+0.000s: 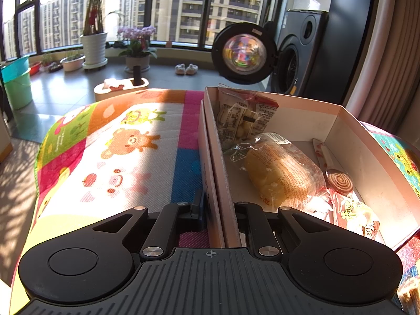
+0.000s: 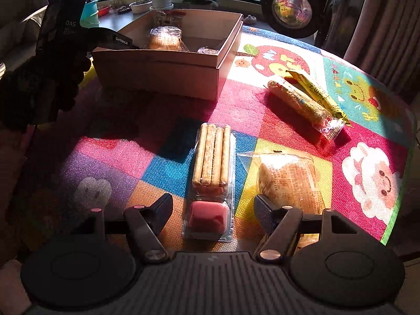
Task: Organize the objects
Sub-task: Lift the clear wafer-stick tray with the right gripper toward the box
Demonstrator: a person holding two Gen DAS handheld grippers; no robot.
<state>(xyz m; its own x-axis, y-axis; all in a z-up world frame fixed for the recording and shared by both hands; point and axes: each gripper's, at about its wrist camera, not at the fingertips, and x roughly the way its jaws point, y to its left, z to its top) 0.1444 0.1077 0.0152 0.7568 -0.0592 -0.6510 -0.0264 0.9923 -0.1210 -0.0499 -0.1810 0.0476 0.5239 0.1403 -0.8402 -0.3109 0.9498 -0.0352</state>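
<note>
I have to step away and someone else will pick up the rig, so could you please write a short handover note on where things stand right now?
Left hand-held gripper: shut on the near wall of the cardboard box, steadying it.
Right hand-held gripper: open, one finger each side of the biscuit-stick tray, not yet closed.
Done: the box already holds a wrapped bread, a spiral lollipop and other snack packets.
Left on the mat: the biscuit-stick tray, a wrapped bun, a rice-cracker roll and a yellow stick packet touching it. Suggest grasping the tray next.
</note>
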